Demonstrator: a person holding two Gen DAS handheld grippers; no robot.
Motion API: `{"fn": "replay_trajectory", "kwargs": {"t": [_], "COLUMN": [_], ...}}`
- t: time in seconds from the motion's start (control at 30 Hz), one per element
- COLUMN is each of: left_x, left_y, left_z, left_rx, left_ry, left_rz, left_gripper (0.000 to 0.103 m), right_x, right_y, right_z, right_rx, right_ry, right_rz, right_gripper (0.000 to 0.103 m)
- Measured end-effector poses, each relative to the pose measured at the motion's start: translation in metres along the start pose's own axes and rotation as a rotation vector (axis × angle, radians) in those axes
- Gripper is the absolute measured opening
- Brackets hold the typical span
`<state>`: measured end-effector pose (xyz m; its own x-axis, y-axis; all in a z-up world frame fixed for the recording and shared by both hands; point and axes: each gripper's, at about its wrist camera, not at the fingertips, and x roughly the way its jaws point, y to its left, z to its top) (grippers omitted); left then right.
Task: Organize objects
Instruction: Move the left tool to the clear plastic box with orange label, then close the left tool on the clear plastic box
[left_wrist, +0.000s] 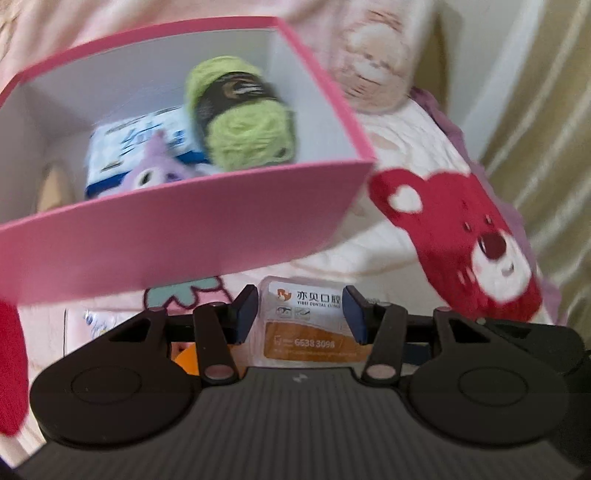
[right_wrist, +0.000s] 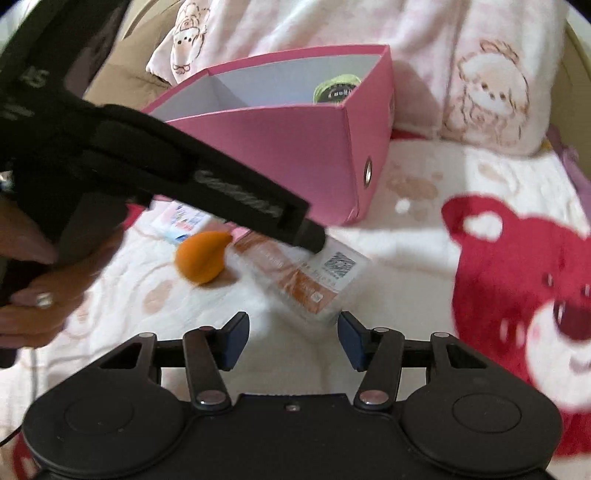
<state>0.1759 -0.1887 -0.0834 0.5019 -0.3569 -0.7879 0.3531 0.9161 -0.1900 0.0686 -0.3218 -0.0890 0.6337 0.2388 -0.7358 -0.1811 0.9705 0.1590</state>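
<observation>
Pink cardboard box on bed already holds green yarn ball, blue-white packet, purple plush.

Left hand-held gripper straddles clear plastic card pack beside box, pads apart (contact unclear).

Right hand-held gripper apart, empty.

Orange sponge, small pink-white packet left outside.

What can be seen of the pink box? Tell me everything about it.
The pink box looks like stiff cardboard, pink outside and plain white inside, open-topped with no lid in view. One side wall carries a metal eyelet. It rests on the printed blanket. Inside lie a green yarn ball with a dark label, a blue-and-white packet and a purple plush toy. Neither gripper touches it.
</observation>
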Motion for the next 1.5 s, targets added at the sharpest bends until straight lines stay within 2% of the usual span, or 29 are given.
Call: {"fn": "replay_trajectory", "kwargs": {"t": [0.1, 0.23, 0.3, 0.37, 0.43, 0.57, 0.7, 0.77, 0.97, 1.03, 1.2, 1.27, 1.4, 1.5], "left_x": [-0.001, -0.009, -0.011, -0.016, -0.024, -0.037, -0.041, -0.038, -0.023, -0.019, -0.01, -0.008, -0.01, -0.014], "left_y": [-0.007, -0.009, -0.016, -0.019, -0.013, 0.001, 0.01, 0.013, 0.015, 0.012, 0.012, 0.012, 0.008, 0.005], "left_z": [-0.003, -0.013, -0.018, -0.023, -0.026, -0.034, -0.047, -0.054, -0.068, -0.07, -0.076, -0.076, -0.077, -0.079], "left_rx": [0.054, 0.079, 0.135, 0.151, 0.103, -0.03, -0.138, -0.18, -0.279, -0.307, -0.373, -0.394, -0.397, -0.378], "left_ry": [0.019, 0.025, 0.017, 0.001, -0.012, -0.032, -0.016, 0.002, 0.04, 0.028, 0.021, 0.02, 0.012, 0.011], "left_rz": [-0.021, -0.114, -0.103, -0.081, -0.089, -0.111, -0.131, -0.128, -0.158, -0.155, -0.166, -0.167, -0.156, -0.15], "left_gripper": [0.049, 0.046, 0.045, 0.045, 0.045, 0.045, 0.046, 0.048, 0.05, 0.054, 0.063, 0.064, 0.063, 0.058], "right_x": [-0.009, -0.018, -0.024, -0.033, -0.039, -0.039, -0.016, -0.01, -0.004, -0.001, 0.005, 0.004, 0.001, -0.001], "right_y": [0.008, 0.014, 0.025, 0.032, 0.035, 0.033, 0.035, 0.037, 0.034, 0.031, 0.021, 0.02, 0.016, 0.013], "right_z": [-0.01, -0.02, -0.023, -0.024, -0.021, -0.017, -0.016, -0.018, -0.021, -0.019, -0.021, -0.022, -0.022, -0.022], "right_rx": [0.02, 0.071, -0.011, -0.103, -0.171, -0.236, -0.387, -0.422, -0.353, -0.314, -0.23, -0.215, -0.126, -0.035], "right_ry": [0.023, 0.1, 0.116, 0.088, 0.055, -0.003, 0.025, 0.02, 0.055, 0.062, 0.079, 0.081, 0.082, 0.091], "right_rz": [0.027, 0.154, 0.122, 0.066, 0.007, -0.075, -0.145, -0.14, -0.093, -0.091, -0.103, -0.078, -0.054, -0.041], "right_gripper": [0.059, 0.058, 0.058, 0.058, 0.059, 0.074, 0.079, 0.08, 0.079, 0.078, 0.074, 0.066, 0.066, 0.066]}}
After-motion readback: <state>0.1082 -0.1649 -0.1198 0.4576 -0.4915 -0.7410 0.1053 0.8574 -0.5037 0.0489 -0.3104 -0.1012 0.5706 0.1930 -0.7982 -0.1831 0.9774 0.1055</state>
